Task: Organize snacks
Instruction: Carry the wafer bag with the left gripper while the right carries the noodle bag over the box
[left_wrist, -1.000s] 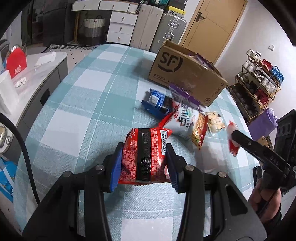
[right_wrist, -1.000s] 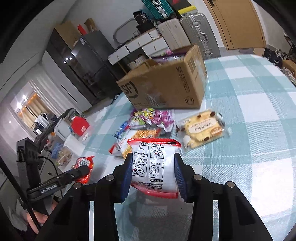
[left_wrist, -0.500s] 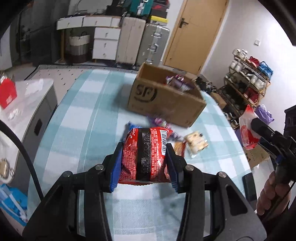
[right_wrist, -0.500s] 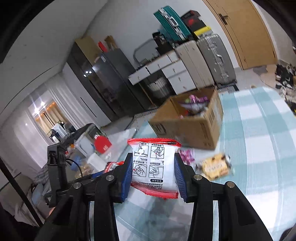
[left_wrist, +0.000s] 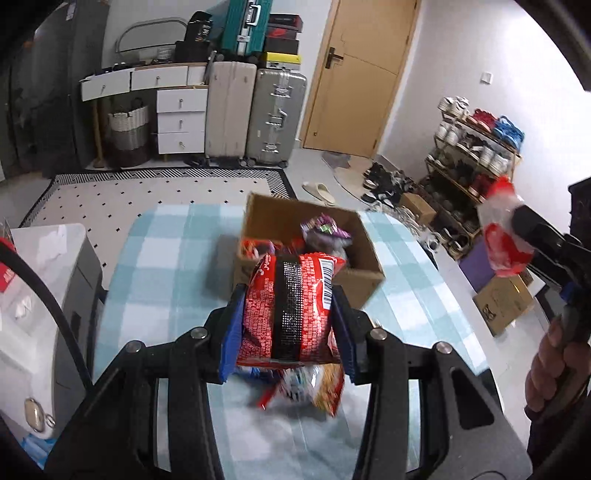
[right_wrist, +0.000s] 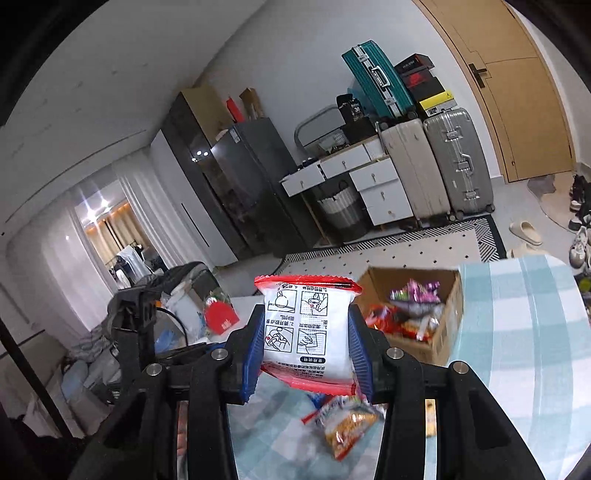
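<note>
red-and-black snack pack (left_wrist: 291, 310) is clenched between the blue pads of the left tongs (left_wrist: 288, 314), upright, long axis running straight away from the camera. left wrist view: the open cardboard box (left_wrist: 364, 266) sits on the teal checked table (left_wrist: 162, 266) directly ahead of and below the pack, its near wall just past the pack's top edge, already holding purple and red packs. loose snacks (left_wrist: 314, 387) lie blurred on the table under the tongs. at the right edge a hand (left_wrist: 554, 365) holds the right tongs (left_wrist: 532, 236), gripping a red-and-white pouch (left_wrist: 504, 232), high and off to the right of the box.

right wrist view: the right tongs (right_wrist: 306, 339) are clenched on the white pouch with red seams (right_wrist: 306, 328), printed instruction panels facing the camera, held upright. the box (right_wrist: 443, 332) lies ahead and to the right of the pouch, mouth open upward, snacks inside. more loose snacks (right_wrist: 347, 424) sit on the table (right_wrist: 524, 332) below the tongs.

judgement: both packs are lifted clear of the table and headed for the box; the left tongs look better lined up, box dead ahead, while the right needs to swing right to get over the opening.
</note>
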